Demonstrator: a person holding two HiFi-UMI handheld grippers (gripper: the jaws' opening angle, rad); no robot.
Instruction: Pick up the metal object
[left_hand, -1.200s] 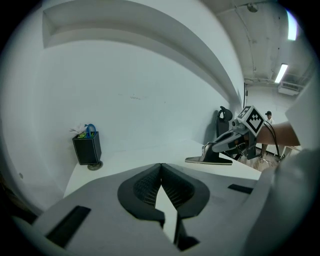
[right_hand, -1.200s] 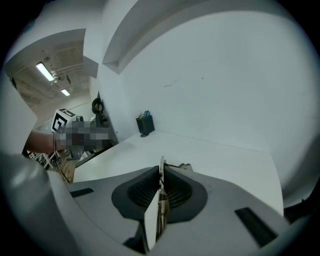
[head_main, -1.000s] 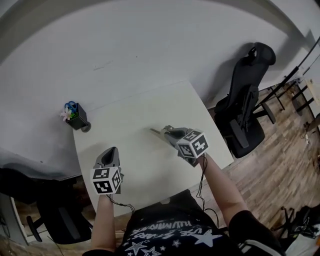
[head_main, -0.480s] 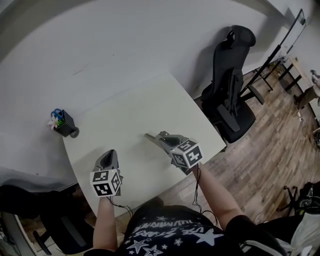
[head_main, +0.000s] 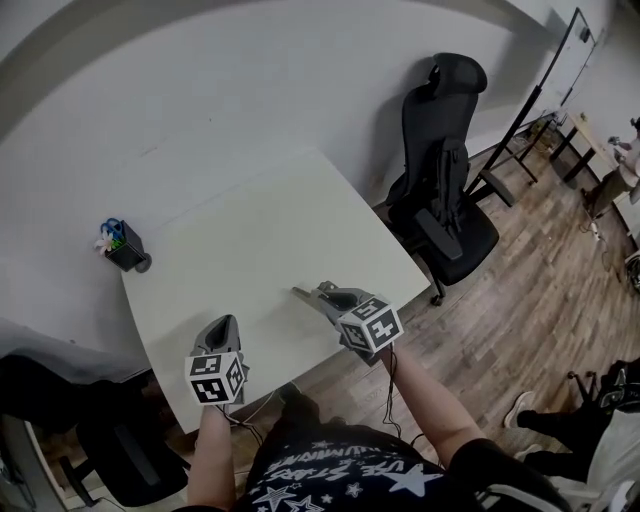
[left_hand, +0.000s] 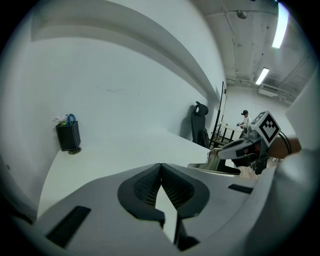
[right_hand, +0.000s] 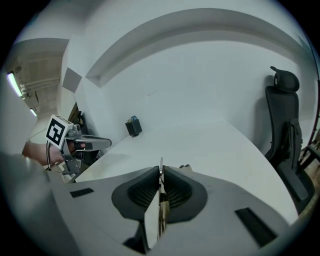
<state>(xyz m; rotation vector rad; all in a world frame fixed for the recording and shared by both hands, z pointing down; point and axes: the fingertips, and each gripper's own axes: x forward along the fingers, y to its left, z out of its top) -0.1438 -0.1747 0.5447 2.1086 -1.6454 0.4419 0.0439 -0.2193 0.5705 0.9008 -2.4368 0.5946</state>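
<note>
My right gripper hovers over the front right part of the white table, shut on a thin flat metal object that sticks out to the left past its tips. In the right gripper view the metal object shows edge-on, pinched between the two pads. The left gripper view shows that metal piece held by the right gripper above the table. My left gripper hangs over the table's front left, its jaws closed together with nothing between them.
A black pen holder with scissors and a flower stands at the table's far left corner by the wall. A black office chair stands right of the table on the wooden floor. Another dark chair is at lower left.
The head view has swung, so table and chair sit differently in the frame. My right gripper, still holding the metal object, now lies nearer the table's front edge. The left gripper has barely moved.
</note>
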